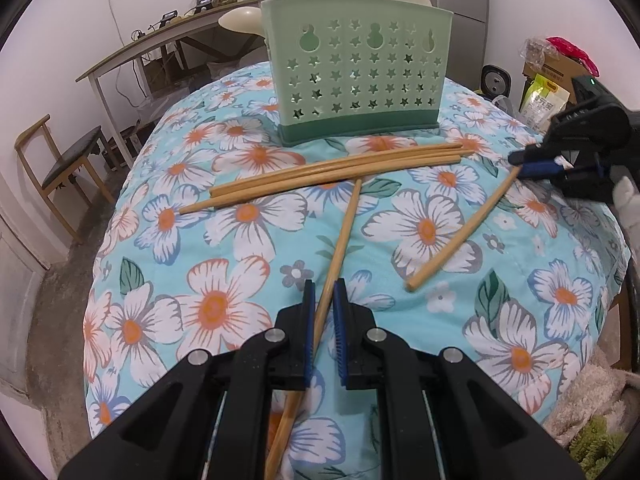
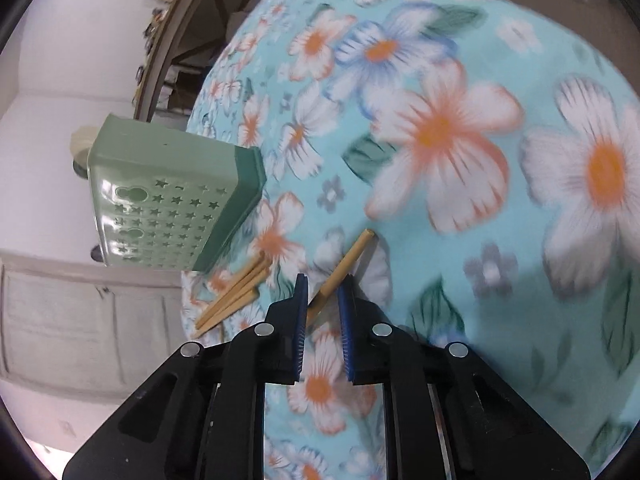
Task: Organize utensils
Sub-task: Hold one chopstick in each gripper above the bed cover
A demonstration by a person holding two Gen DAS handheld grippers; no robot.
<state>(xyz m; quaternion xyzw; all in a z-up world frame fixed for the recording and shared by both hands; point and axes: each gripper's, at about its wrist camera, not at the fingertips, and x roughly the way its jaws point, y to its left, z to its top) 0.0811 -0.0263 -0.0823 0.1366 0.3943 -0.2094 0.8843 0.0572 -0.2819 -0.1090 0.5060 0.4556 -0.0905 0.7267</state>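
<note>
Left jaws (image 1: 323, 286) clamping one chopstick (image 1: 347, 220), right jaws (image 2: 323, 282) around another chopstick (image 2: 347, 261)

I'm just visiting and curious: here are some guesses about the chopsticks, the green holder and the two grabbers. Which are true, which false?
1. The left gripper is shut on a chopstick. True.
2. The green holder already has chopsticks standing in it. False: none show in it; the chopsticks lie on the floral cloth.
3. A bundle of chopsticks lies just in front of the holder. True.
4. The holder's wall is solid. False: it is pierced with star-shaped holes.
5. The right gripper has nothing between its fingers. False: the end of another chopstick sits between them.
</note>
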